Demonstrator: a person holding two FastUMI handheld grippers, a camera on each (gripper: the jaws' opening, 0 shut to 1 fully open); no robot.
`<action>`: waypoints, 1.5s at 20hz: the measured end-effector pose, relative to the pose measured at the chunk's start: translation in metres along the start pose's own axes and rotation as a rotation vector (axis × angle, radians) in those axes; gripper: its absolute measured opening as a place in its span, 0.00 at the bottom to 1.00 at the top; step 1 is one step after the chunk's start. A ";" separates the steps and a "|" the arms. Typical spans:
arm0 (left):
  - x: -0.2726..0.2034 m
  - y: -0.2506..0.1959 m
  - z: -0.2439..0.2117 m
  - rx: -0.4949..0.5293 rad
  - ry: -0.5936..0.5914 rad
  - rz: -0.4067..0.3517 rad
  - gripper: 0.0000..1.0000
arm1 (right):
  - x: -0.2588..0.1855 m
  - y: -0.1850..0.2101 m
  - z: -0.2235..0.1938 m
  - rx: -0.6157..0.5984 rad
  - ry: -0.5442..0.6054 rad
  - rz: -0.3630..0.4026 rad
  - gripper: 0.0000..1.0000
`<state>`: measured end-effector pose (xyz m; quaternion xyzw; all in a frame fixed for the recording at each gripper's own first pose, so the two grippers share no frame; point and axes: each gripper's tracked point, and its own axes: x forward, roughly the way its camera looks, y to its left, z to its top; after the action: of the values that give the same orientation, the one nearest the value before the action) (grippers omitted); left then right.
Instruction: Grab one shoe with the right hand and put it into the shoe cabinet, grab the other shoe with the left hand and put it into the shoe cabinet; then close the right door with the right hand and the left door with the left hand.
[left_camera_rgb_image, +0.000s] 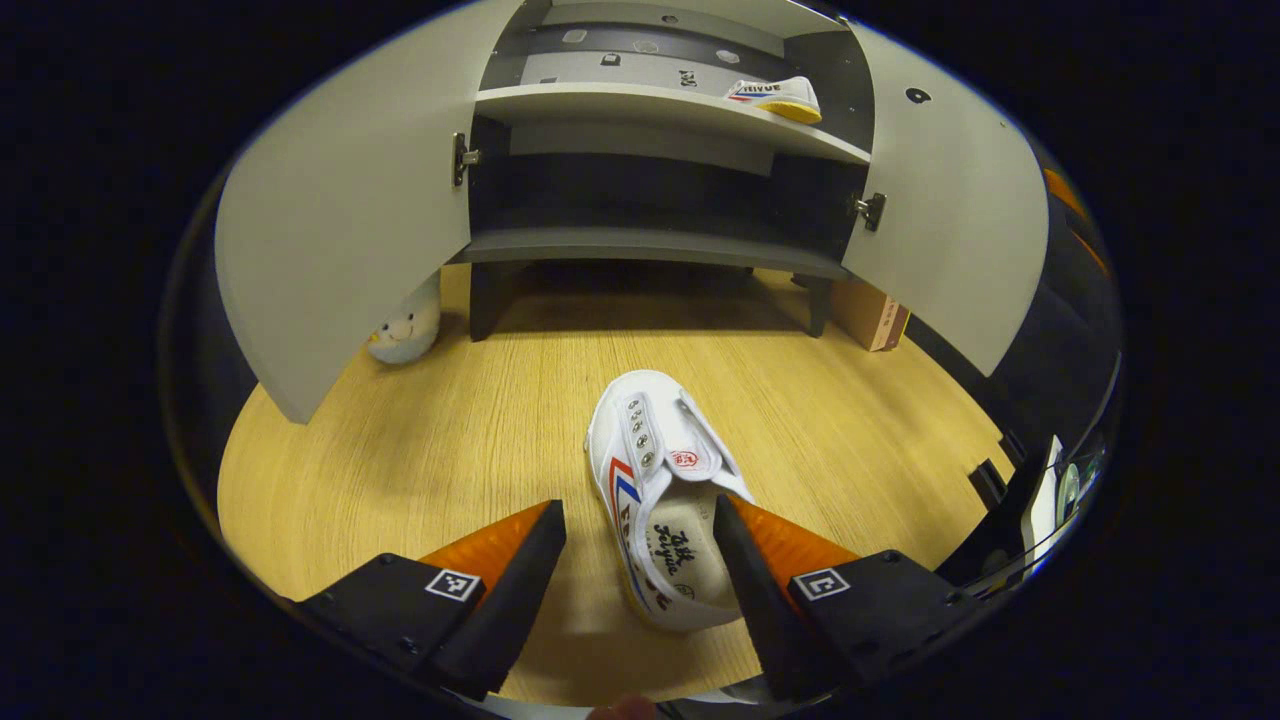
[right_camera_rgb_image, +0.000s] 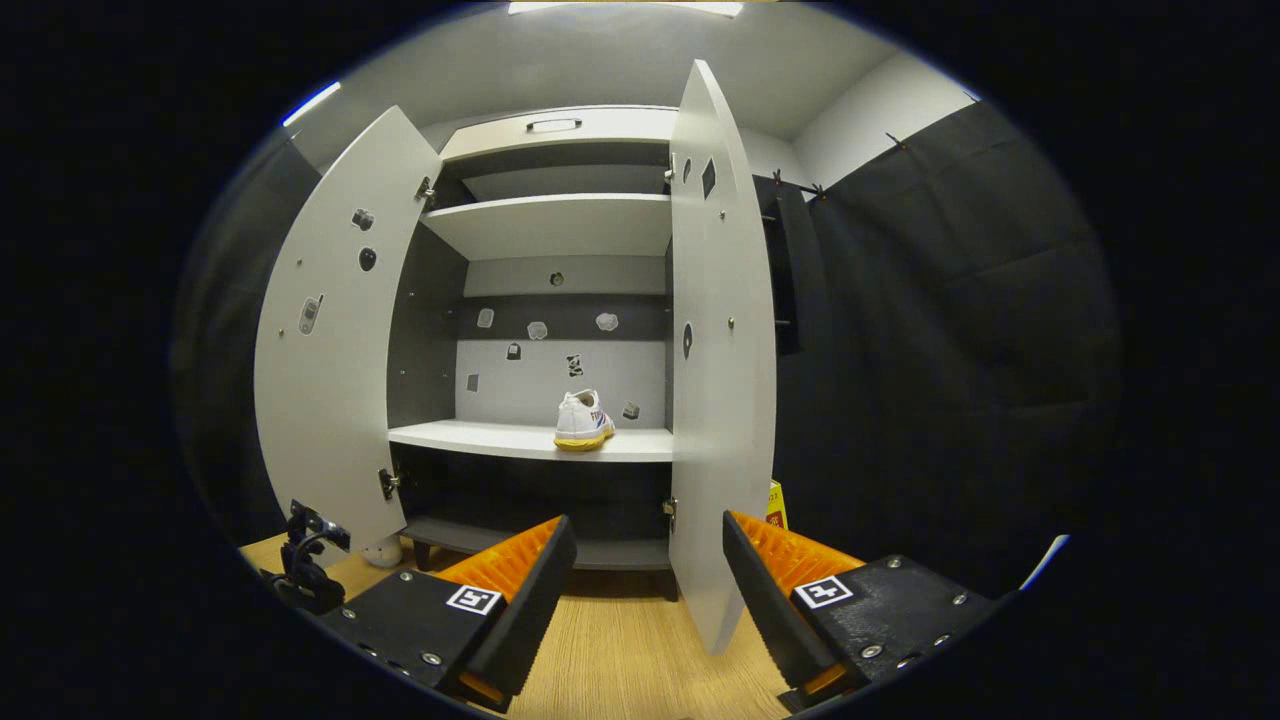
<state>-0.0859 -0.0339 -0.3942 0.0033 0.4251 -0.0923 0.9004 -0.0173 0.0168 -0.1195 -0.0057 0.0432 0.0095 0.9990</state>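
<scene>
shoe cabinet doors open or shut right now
Open, both. The left door and right door swing out from the shoe cabinet, baring a white shoe on its shelf.

In the left gripper view, the heel of the white shoe (left_camera_rgb_image: 662, 500) on the floor (left_camera_rgb_image: 440, 440) is partly covered by one finger (left_camera_rgb_image: 745, 560) of the left hand-held gripper (left_camera_rgb_image: 640, 570). A pale plush toy (left_camera_rgb_image: 405, 328) near the floor's far left edge is half hidden behind the open left door (left_camera_rgb_image: 340, 210). A brown box (left_camera_rgb_image: 872, 315) is cut off by the right door (left_camera_rgb_image: 955, 220). In the right gripper view, small stickers (right_camera_rgb_image: 540, 330) on the cabinet's back wall are too small to make out.
</scene>
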 end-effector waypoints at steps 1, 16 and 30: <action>0.006 0.004 -0.001 0.018 0.003 0.017 0.98 | -0.006 -0.001 0.001 0.001 -0.006 0.001 0.90; 0.062 0.011 0.024 -0.026 -0.089 0.069 0.80 | -0.003 -0.012 0.003 0.003 -0.007 -0.009 0.90; -0.105 0.016 0.216 -0.096 -0.400 0.206 0.10 | 0.014 0.010 0.005 0.015 -0.011 0.054 0.91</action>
<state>0.0166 -0.0195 -0.1770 -0.0143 0.2395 0.0216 0.9706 -0.0031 0.0271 -0.1161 0.0033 0.0378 0.0363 0.9986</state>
